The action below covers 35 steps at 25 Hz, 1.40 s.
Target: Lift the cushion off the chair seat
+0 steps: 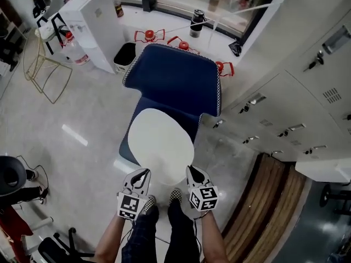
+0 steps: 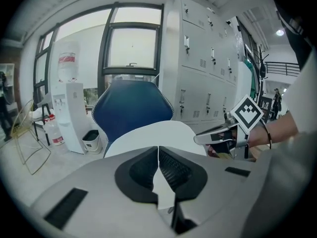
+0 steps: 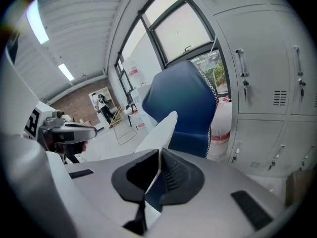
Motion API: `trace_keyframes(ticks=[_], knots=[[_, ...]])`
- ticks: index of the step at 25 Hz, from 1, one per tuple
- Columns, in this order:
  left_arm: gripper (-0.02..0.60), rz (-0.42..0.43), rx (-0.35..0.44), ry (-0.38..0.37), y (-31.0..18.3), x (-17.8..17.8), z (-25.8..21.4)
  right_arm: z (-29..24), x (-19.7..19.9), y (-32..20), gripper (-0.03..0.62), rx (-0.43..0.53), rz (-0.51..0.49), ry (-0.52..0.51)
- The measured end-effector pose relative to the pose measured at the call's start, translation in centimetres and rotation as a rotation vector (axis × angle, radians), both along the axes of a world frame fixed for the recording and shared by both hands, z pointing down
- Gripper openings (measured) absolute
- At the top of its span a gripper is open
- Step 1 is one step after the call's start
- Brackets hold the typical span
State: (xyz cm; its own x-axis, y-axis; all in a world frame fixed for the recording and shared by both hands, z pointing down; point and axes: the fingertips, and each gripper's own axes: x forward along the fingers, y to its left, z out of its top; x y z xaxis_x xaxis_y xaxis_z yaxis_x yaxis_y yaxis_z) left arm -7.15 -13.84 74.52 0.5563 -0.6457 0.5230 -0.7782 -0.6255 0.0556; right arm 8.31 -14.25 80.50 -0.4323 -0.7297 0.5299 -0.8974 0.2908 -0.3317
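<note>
In the centre of the head view the white oval cushion (image 1: pixel 162 141) lies over the seat of the blue chair (image 1: pixel 176 78), its near edge pinched at two spots. The left tool (image 1: pixel 141 175) is closed on that edge at the cushion's lower left, and the right tool (image 1: pixel 192 172) is closed on it at lower right. Each gripper view shows the thin white rim clamped between dark ribbed pads (image 2: pixel 173 170). In the right gripper view the cushion slants up toward the chair back (whether its far end touches the seat I cannot tell). Grey lockers (image 1: pixel 285 108) fill the right of the frame. A white water dispenser (image 1: pixel 94 23) and a black bin (image 1: pixel 125 53) stand at upper left.
</note>
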Motion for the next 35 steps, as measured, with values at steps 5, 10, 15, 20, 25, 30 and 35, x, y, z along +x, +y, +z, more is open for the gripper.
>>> trace_keyframes(ticks=[5, 10, 15, 20, 25, 30, 35], knots=[[0.02, -0.034, 0.024, 0.017, 0.5, -1.3, -3.4, -4.3, -0.5, 0.4, 0.035, 0.037, -0.018, 0.031], [0.02, -0.055, 0.052, 0.03, 0.7, -2.6, -6.9, -8.0, -1.5, 0.4, 0.035, 0.055, -0.03, 0.067], [0.02, -0.077, 0.088, 0.032, 0.6, -4.4, -11.2, -11.8, -2.7, 0.5, 0.034, 0.061, -0.048, 0.104], [0.02, -0.093, 0.115, 0.042, 0.7, -5.8, -15.1, -15.8, -3.5, 0.4, 0.034, 0.083, -0.063, 0.13], [0.02, -0.102, 0.132, 0.054, 1.0, -6.7, -18.2, -19.2, -3.8, 0.4, 0.034, 0.108, -0.065, 0.16], [0.02, -0.082, 0.145, 0.058, 1.3, -7.0, -20.9, -22.9, -3.8, 1.1, 0.034, 0.136, -0.051, 0.176], [0.02, -0.055, 0.171, 0.062, 1.8, -6.7, -24.3, -26.5, -2.9, 2.4, 0.034, 0.162, -0.023, 0.184]])
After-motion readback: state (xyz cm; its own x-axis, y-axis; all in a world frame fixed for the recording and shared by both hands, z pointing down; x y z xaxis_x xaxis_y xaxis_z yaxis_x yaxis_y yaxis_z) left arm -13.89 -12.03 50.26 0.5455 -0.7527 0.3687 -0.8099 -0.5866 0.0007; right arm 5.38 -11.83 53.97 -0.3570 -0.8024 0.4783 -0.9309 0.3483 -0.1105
